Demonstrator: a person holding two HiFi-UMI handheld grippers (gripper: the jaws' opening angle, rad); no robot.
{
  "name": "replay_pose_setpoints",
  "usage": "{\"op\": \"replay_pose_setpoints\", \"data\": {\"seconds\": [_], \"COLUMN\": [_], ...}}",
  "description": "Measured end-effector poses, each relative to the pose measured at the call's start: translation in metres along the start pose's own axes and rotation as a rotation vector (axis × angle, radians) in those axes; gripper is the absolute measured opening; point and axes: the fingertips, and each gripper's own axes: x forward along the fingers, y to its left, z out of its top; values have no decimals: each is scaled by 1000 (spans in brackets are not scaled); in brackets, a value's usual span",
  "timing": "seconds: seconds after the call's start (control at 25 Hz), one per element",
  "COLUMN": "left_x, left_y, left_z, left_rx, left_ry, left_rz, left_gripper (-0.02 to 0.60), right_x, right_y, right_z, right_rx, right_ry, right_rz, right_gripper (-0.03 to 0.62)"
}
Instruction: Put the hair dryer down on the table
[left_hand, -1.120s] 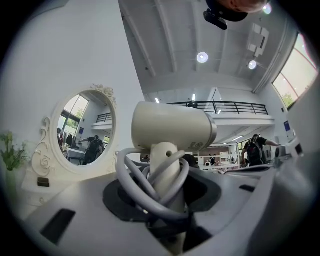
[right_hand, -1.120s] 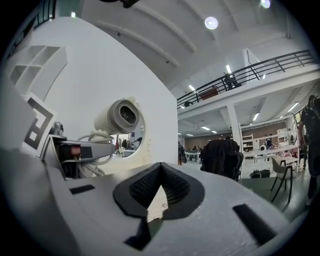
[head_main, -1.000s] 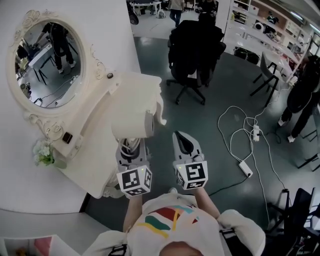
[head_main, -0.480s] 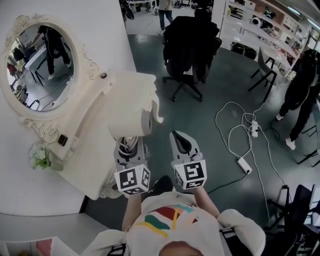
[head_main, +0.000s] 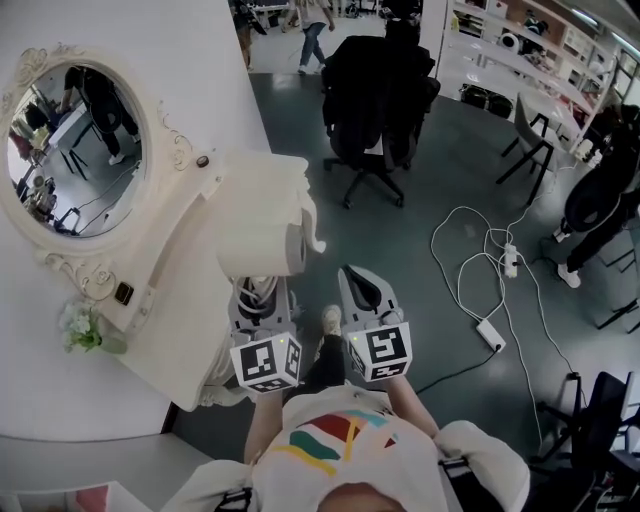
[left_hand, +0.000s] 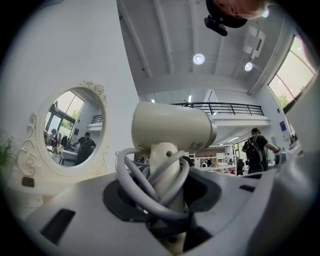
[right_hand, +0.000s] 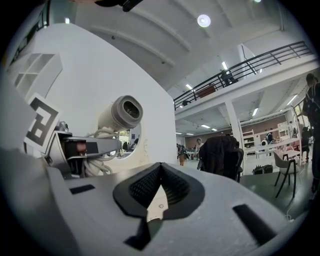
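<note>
Left tool (head_main: 262, 292) — I am gripping the hair dryer (left_hand: 172, 127) by its handle. The jaws are clamped partway closed on it, with the grey cord (left_hand: 131, 182) looped around the handle between them. The dryer is standing upright in the grip, barrel crosswise on top. It is hanging in the air by the corner of the cream surface (head_main: 170, 300), not resting on it, below the oval mirror (head_main: 70, 150).

Right tool (head_main: 362, 288) — I am holding it just beside the left, pointing forward and about level, pads meeting at the tips with nothing between them.
</note>
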Motion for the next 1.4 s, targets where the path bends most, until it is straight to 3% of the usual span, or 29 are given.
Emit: {"op": "replay_pose_setpoints", "data": {"seconds": [0.4,0.84,1.4], "left_x": [30,65,119], "left_y": [12,3,23], "left_z": [-4,-8,-33], "left_rx": [-11,-17,-35], "left_ry": [7,-4,10], "left_rz": [38,2,-5], "left_gripper": [177,177,176], "right_x": [21,35,94], "right_y": [-16,-50,-60], "right_z": [-6,-11,-27], "right_rx": [7,17,-20], "right_ry": [14,21,48], "right_rz": [0,-66,-56], "right_gripper": [0,0,0]}}
